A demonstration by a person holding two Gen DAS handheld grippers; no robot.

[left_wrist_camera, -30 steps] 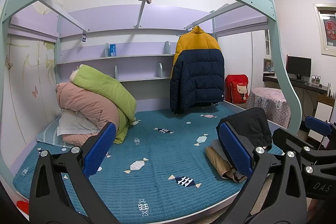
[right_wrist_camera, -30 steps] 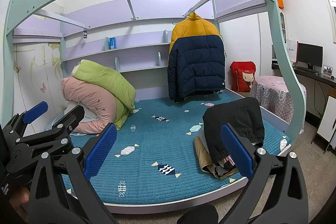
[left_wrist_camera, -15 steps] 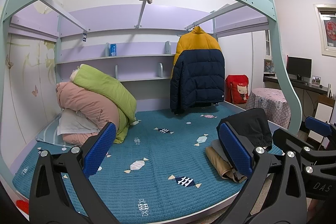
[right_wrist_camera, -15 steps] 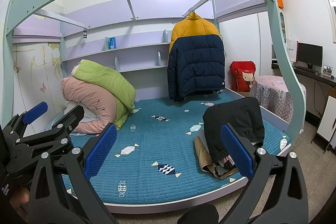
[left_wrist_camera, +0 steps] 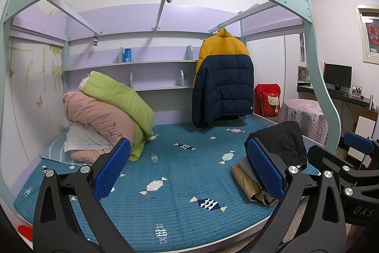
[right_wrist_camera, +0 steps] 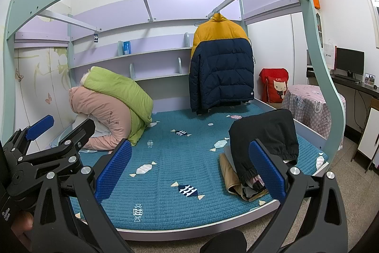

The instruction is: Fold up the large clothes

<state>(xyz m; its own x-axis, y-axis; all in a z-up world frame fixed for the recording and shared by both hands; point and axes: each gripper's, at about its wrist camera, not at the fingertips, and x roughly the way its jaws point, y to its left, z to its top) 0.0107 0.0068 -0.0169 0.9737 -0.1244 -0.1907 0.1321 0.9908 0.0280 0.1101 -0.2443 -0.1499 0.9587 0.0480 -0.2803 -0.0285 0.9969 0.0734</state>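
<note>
A yellow and navy puffer jacket (left_wrist_camera: 222,77) (right_wrist_camera: 221,68) hangs on a rail at the back of the bed. A pile of clothes with black trousers on top (left_wrist_camera: 279,144) (right_wrist_camera: 263,141) lies on the bed's right front corner. My left gripper (left_wrist_camera: 187,172) is open and empty, held in front of the bed's front edge. My right gripper (right_wrist_camera: 189,170) is open and empty, beside the left one. The right gripper also shows at the right of the left wrist view (left_wrist_camera: 355,158), and the left gripper shows at the left of the right wrist view (right_wrist_camera: 47,134).
The bed has a blue quilted cover (left_wrist_camera: 170,172) (right_wrist_camera: 170,158). Rolled pink and green duvets (left_wrist_camera: 106,115) (right_wrist_camera: 111,103) lie at its back left. A teal arched bed frame (left_wrist_camera: 315,77) stands around it. A checked-cloth table (right_wrist_camera: 308,106) and a desk with a monitor (right_wrist_camera: 348,62) stand at the right.
</note>
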